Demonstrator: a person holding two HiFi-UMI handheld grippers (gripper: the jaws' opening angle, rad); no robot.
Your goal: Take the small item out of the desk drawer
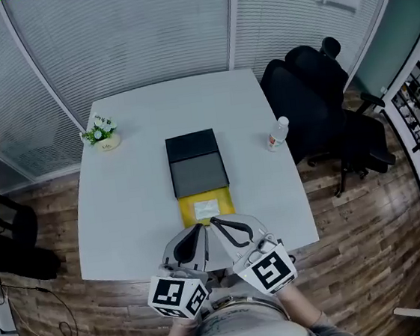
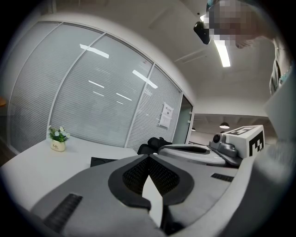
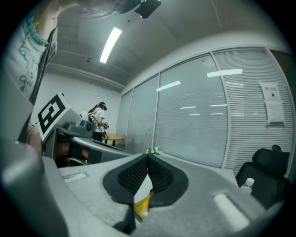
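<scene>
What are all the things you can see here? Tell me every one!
table: 1, white, middle of the room
black box: 1, black, middle of the table
grey slab: 1, dark grey, right in front of the black box
yellow flat thing: 1, yellow with a white label, in front of the grey slab
flower pot: 1, white flowers and green leaves, far left corner of the table
bottle: 1, clear with a white cap, right side of the table
office chair: 1 or 2, black, right of the table
left gripper: 1, grey, jaws together, empty
right gripper: 1, grey, jaws together, empty
</scene>
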